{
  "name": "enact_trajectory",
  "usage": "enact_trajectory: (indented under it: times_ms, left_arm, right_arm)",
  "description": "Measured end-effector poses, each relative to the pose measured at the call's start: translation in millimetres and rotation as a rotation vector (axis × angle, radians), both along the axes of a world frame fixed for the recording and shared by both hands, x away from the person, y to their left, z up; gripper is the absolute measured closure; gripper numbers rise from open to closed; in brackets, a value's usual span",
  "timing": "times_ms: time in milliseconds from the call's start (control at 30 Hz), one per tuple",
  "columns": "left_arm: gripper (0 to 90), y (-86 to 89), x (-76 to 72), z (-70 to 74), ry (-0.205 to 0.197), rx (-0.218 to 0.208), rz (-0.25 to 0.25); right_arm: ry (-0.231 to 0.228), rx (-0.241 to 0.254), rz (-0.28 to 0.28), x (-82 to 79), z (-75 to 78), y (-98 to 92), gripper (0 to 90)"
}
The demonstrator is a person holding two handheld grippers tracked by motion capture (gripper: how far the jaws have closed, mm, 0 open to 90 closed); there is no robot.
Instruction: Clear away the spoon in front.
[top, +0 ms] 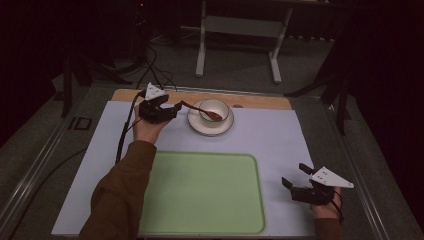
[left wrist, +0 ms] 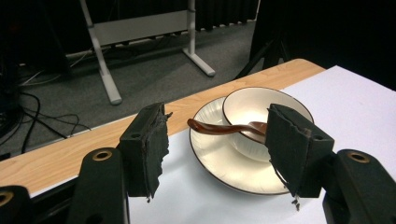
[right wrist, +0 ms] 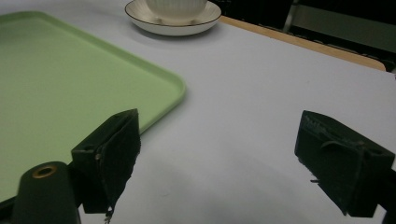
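Left gripper (top: 172,108) is at the far left of the desk (top: 280,140), just beside the saucer (top: 196,125); its fingers (left wrist: 149,144) are released, spread wide with nothing between them. The brown spoon (left wrist: 219,127) rests in the white bowl (left wrist: 243,105), its handle jutting out over the saucer rim toward that gripper, apart from the pads. Right gripper (top: 295,176) sits near the desk's right edge, beside the green tray (top: 200,195), fingers (right wrist: 114,151) released and empty.

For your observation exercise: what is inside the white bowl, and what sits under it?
Inside the bowl lies the head of a brown spoon, its handle sticking out over the rim. Under it sits a white saucer. The saucer's centre is covered.
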State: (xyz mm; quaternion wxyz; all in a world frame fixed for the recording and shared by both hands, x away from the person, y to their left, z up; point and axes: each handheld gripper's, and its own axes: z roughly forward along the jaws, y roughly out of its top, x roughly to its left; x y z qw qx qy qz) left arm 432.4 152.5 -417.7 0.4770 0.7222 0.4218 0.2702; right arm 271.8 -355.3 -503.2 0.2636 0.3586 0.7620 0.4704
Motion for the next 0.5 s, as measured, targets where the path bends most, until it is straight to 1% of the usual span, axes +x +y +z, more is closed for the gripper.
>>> enact_trajectory:
  times_ms: [133, 233, 267, 367, 467, 500]
  left_arm:
    - [39.6, -5.7, 5.2, -1.6, -0.016, 0.015, 0.01]
    - [39.7, -7.0, 7.0, -2.5, -0.014, 0.016, 0.012]
    - [39.7, -10.1, 14.5, -6.5, -0.003, 0.009, 0.016]
    - [39.7, -12.1, 18.5, -8.7, 0.005, 0.015, 0.019]
    - [39.5, -15.1, 26.6, -12.7, 0.021, 0.029, 0.026]
    - [39.5, -16.8, 32.0, -14.8, 0.03, 0.029, 0.031]
  right_arm:
    - [-0.001, 0.006, 0.0, 0.1, 0.2, 0.0, 14.2]
    - [0.0, 0.011, 0.0, 0.0, 0.3, 0.3, 14.2]
    - [-0.001, 0.01, 0.001, 0.1, 0.2, 0.4, 14.1]
    - [0.0, 0.011, 0.0, 0.0, 0.3, 0.3, 14.2]
    - [-0.001, 0.014, -0.003, -0.2, 0.5, -0.5, 14.2]
    - [-0.001, 0.014, -0.003, -0.2, 0.6, -0.6, 14.2]
